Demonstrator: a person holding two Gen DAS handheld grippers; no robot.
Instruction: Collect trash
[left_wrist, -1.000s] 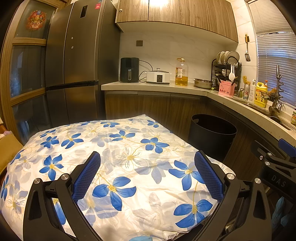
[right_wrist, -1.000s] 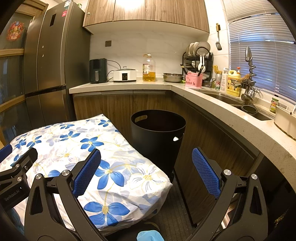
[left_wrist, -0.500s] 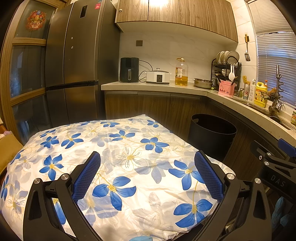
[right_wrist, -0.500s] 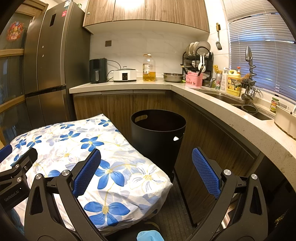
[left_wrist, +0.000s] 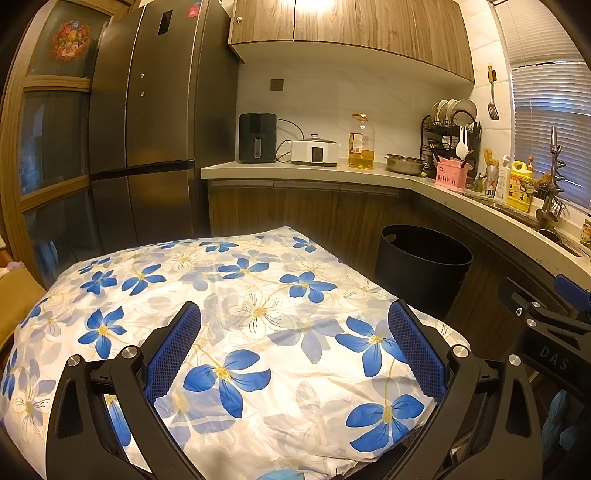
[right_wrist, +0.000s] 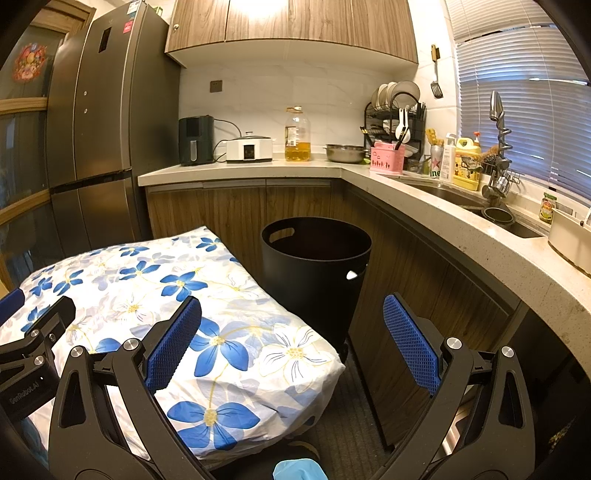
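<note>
— What is seen by the bin (right_wrist: 316, 266)?
— Both tools, left (left_wrist: 293, 349) and right (right_wrist: 291, 341), are held wide open and empty, left of it, above the floral cloth (left_wrist: 236, 317). The bin is set against the bench (right_wrist: 424, 192) cabinets.

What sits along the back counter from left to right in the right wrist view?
Air fryer → white cooker → oil bottle → steel pan → pink caddy → yellow bottle → tap.
</note>
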